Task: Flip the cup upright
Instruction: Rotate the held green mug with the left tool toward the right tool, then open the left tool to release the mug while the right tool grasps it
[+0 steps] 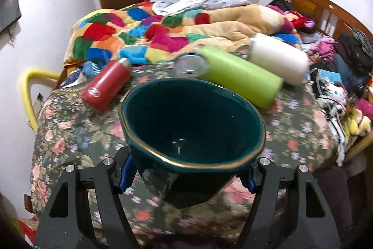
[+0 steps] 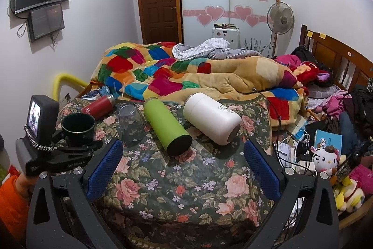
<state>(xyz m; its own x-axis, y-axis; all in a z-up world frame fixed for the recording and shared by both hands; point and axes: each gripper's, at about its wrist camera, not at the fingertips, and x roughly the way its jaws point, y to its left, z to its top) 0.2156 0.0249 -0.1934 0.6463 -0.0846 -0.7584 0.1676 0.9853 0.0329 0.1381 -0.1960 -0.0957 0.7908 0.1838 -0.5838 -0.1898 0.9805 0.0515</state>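
A dark green cup [image 1: 191, 130] with a gold rim is held in my left gripper [image 1: 188, 173], mouth facing up and toward the camera, just above the floral cloth. In the right wrist view the same cup [image 2: 78, 130] stands mouth up in the left gripper [image 2: 70, 146] at the table's left. A clear glass [image 2: 130, 123] stands upside down beside it. A green bottle [image 2: 167, 125], a white bottle [image 2: 212, 118] and a red bottle [image 2: 99, 106] lie on their sides. My right gripper [image 2: 184, 169] is open and empty over the cloth.
The table [image 2: 186, 190] is covered with a floral cloth and stands against a bed with a patchwork blanket [image 2: 186, 76]. Plush toys and cables [image 2: 324, 160] crowd the right side. A yellow chair back [image 2: 60, 83] is at the left.
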